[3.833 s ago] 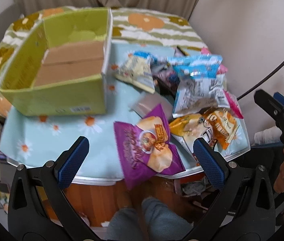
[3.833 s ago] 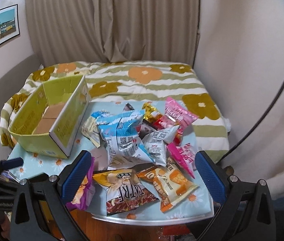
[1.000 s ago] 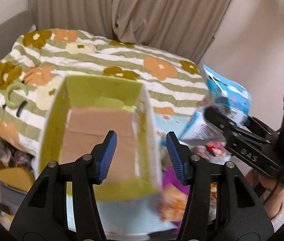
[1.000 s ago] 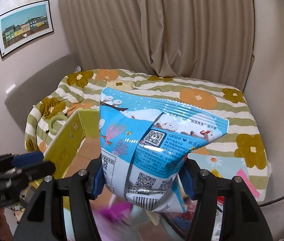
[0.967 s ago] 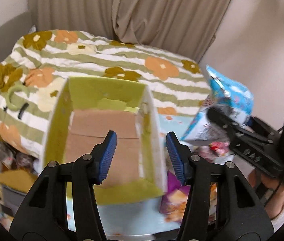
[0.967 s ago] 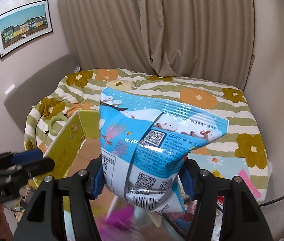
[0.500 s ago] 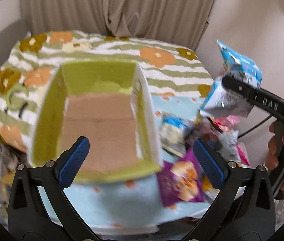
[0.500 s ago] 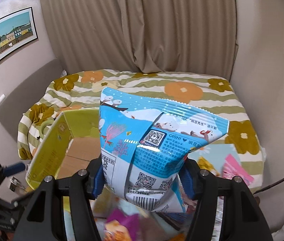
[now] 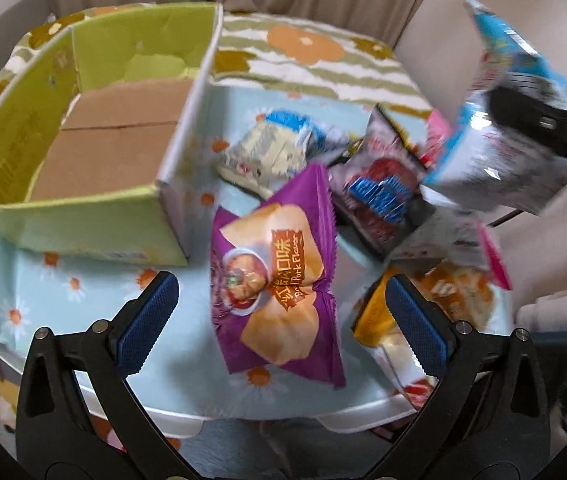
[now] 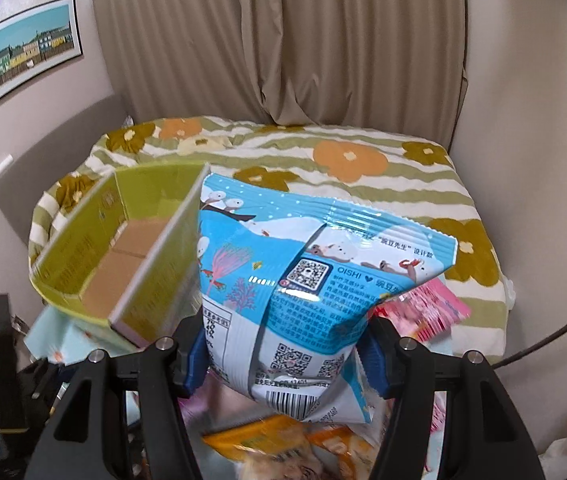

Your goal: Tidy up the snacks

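My left gripper (image 9: 281, 322) is open wide, hovering just above a purple snack bag (image 9: 277, 280) that lies on the table between its fingers without touching them. An empty green cardboard box (image 9: 83, 120) stands to the left of it. My right gripper (image 10: 283, 354) is shut on a blue and white snack bag (image 10: 303, 284) and holds it in the air above the snack pile. The same blue bag (image 9: 503, 128) shows at the upper right of the left wrist view. The green box (image 10: 119, 256) lies to the left of the held bag.
Several loose snack bags lie on the light blue flowered tablecloth (image 9: 43, 296): a white and blue one (image 9: 271, 148), a dark one (image 9: 379, 196), an orange one (image 9: 443, 304). A bed with a striped flowered cover (image 10: 363, 172) stands behind the table, with curtains beyond it.
My left gripper's jaws spread from nearly shut to wide open, and it dropped from over the box toward the purple bag. The right gripper carried the blue bag lower.
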Action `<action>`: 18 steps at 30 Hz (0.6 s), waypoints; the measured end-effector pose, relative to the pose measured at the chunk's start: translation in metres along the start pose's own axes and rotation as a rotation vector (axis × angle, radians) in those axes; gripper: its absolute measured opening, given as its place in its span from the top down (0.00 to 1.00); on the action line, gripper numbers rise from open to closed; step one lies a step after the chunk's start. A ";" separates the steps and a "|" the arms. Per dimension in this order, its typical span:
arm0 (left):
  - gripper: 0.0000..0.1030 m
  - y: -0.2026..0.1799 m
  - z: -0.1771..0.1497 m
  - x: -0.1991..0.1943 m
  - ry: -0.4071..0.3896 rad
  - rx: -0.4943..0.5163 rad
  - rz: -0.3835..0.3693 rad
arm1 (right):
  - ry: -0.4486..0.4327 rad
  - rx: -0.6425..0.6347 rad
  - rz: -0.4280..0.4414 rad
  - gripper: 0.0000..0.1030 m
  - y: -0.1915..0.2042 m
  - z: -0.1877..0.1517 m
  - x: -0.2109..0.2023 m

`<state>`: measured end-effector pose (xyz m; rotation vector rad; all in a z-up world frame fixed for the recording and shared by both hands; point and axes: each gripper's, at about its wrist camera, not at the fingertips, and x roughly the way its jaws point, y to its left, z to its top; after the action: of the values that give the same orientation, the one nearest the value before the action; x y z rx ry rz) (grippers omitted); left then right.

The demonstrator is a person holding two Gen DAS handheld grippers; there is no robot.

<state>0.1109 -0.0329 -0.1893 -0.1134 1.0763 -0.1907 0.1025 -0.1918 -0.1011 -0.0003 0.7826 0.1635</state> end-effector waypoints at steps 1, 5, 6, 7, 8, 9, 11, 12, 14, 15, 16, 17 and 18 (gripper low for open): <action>0.01 -0.002 -0.002 0.009 0.006 0.000 0.017 | 0.007 0.001 -0.001 0.44 -0.003 -0.004 0.002; 0.01 -0.004 -0.008 0.033 0.026 -0.005 0.042 | 0.037 0.016 0.001 0.44 -0.016 -0.018 0.011; 0.04 -0.004 -0.010 0.037 0.027 -0.007 0.044 | 0.041 0.017 0.001 0.44 -0.018 -0.020 0.013; 0.20 -0.004 -0.010 0.041 0.033 -0.010 0.042 | 0.046 0.018 0.002 0.44 -0.020 -0.022 0.015; 0.29 -0.003 -0.010 0.045 0.047 -0.013 0.045 | 0.049 0.019 0.003 0.44 -0.021 -0.023 0.016; 0.30 -0.002 -0.011 0.048 0.056 -0.018 0.042 | 0.051 0.020 0.005 0.44 -0.022 -0.024 0.017; 0.31 -0.001 -0.011 0.047 0.051 -0.015 0.049 | 0.055 0.019 0.009 0.44 -0.023 -0.025 0.019; 0.32 -0.001 -0.010 0.046 0.052 -0.012 0.054 | 0.056 0.018 0.011 0.44 -0.023 -0.025 0.020; 0.33 -0.001 -0.011 0.043 0.050 -0.012 0.058 | 0.058 0.016 0.015 0.44 -0.023 -0.025 0.020; 0.34 -0.001 -0.011 0.041 0.052 -0.014 0.056 | 0.057 0.016 0.018 0.44 -0.023 -0.025 0.020; 0.35 -0.001 -0.011 0.038 0.055 -0.016 0.055 | 0.055 0.016 0.023 0.44 -0.023 -0.023 0.020; 0.35 -0.002 -0.011 0.035 0.057 -0.019 0.053 | 0.053 0.015 0.026 0.44 -0.023 -0.025 0.018; 0.35 -0.003 -0.011 0.031 0.058 -0.019 0.049 | 0.052 0.013 0.029 0.44 -0.023 -0.024 0.017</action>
<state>0.1152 -0.0420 -0.2205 -0.0993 1.1376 -0.1400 0.1009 -0.2138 -0.1319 0.0195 0.8354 0.1863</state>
